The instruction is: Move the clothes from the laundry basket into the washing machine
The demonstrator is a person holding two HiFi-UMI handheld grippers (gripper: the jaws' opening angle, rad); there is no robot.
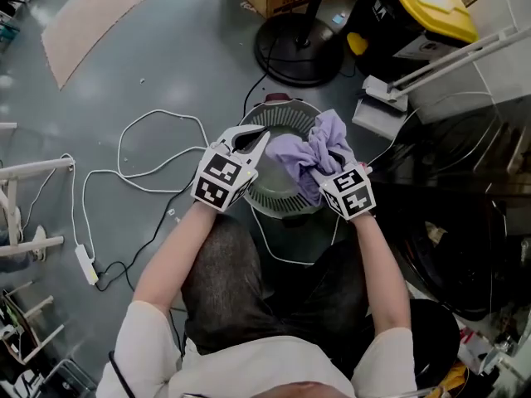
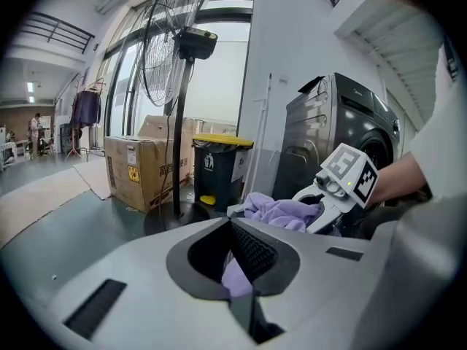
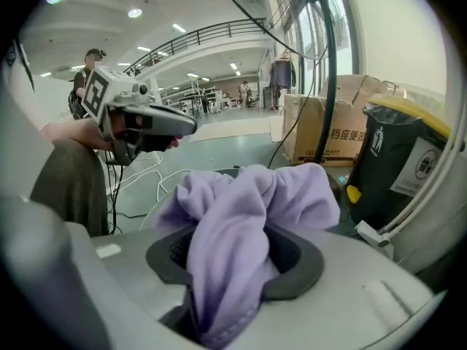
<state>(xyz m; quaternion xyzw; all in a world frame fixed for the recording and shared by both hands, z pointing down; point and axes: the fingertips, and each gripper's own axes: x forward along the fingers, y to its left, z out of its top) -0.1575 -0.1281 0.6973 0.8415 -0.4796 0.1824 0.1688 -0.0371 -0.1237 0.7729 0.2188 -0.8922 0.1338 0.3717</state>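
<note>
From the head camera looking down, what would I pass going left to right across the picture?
White tube frame → white cable → left gripper → purple cloth → washing machine.

Unclear Chinese print on cardboard box (image 3: 321, 126)

Right gripper (image 3: 237, 268) has its jaws clamped on the lilac cloth (image 3: 248, 203), and it's bunched up thick, spilling up and over both pads. Up at the left, the left gripper (image 3: 186, 127) hangs in the air, jaws drawn together to a point, clear of the cloth. White cables (image 3: 142, 177) snake over the grey floor behind; a cardboard box (image 3: 328, 133) and a yellow-lidded black bin (image 3: 398, 155) stand at the right.
</note>
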